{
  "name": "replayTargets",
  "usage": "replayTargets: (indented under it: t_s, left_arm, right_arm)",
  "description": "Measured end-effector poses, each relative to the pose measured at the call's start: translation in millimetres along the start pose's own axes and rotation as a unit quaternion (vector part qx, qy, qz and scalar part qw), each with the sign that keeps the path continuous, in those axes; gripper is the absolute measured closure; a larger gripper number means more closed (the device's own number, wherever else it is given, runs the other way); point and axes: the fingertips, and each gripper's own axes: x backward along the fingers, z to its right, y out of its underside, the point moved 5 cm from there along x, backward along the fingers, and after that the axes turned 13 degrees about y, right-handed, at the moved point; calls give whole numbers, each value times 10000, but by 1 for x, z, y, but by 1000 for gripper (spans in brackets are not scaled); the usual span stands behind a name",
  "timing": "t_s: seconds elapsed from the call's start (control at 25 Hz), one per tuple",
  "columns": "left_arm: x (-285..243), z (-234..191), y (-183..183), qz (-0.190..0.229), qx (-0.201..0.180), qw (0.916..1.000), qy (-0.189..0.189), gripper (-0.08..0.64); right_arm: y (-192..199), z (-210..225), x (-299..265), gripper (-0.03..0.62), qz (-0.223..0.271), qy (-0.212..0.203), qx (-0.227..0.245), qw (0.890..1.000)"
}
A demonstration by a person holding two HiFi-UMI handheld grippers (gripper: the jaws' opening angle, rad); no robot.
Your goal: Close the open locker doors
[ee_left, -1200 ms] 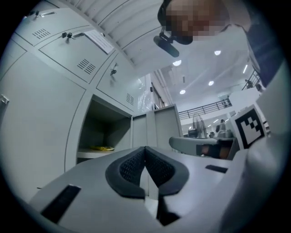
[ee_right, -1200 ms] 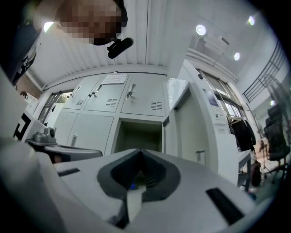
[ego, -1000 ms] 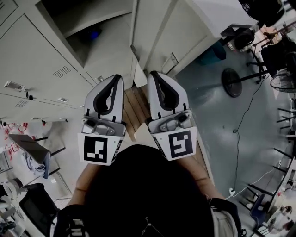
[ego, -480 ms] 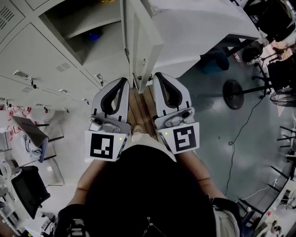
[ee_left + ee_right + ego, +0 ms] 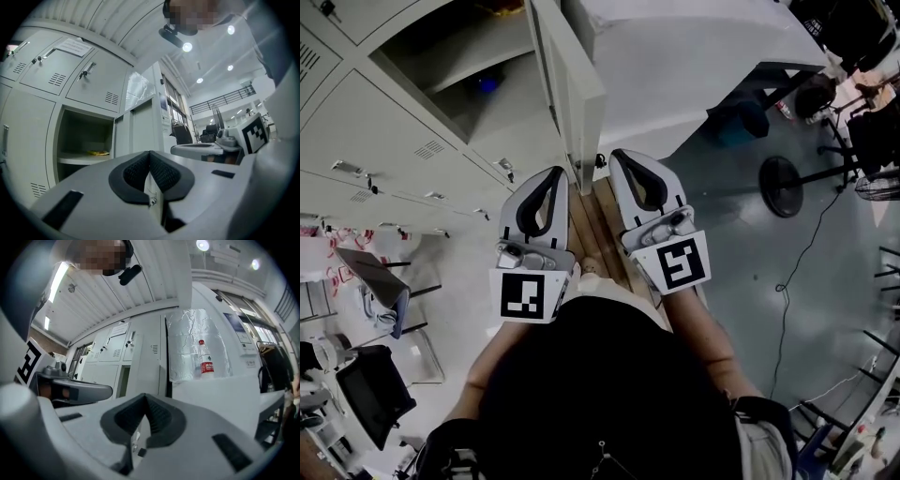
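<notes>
Just ahead of the two tong tips, in the head view, a pale grey sheet-metal locker door (image 5: 577, 103) stands swung out from its bank, seen nearly edge-on as a thin, flat, smooth-painted slab with a small latch fitting low on its free edge. To its left its compartment (image 5: 441, 47) gapes open, a dark boxy recess with a plain flat shelf (image 5: 84, 160) that carries a small yellow thing (image 5: 98, 153). The neighbouring closed grey locker fronts (image 5: 403, 141) are the same matt metal, each with a patch of louvred vent slots and a small handle. The left tongs (image 5: 557, 172) are pressed together with nothing between them, their black ribbed pads meeting in a point inside smooth grey plastic shells; the right tongs (image 5: 619, 156) are pressed together and empty likewise. The door's lower corner lies between the two tips; whether either touches it cannot be told. Under them runs a strip of brown wooden planks (image 5: 591, 220).
</notes>
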Motion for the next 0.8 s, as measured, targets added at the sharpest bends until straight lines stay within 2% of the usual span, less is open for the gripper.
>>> replayTargets:
  t_s: [0.32,0.52,0.68,0.8]
  left_arm:
    - [0,1,11,-21,38,10000,-82,558]
    - [-1,4,14,-87,59,9999,-43,558]
    - [0,3,15,-144,84,9999,-39,558]
    - [0,2,15,-159,64,9998,-51,558]
  right_arm:
    - [20,1,-2,591,-202,-269,-205,9992]
    - [25,0,-1,552,-251,-834,-665,9940]
    - [36,-2,-3,500,-513,-1223,-780,9881]
    - [42,-5,-8,489,-675,-1417,-772,9846]
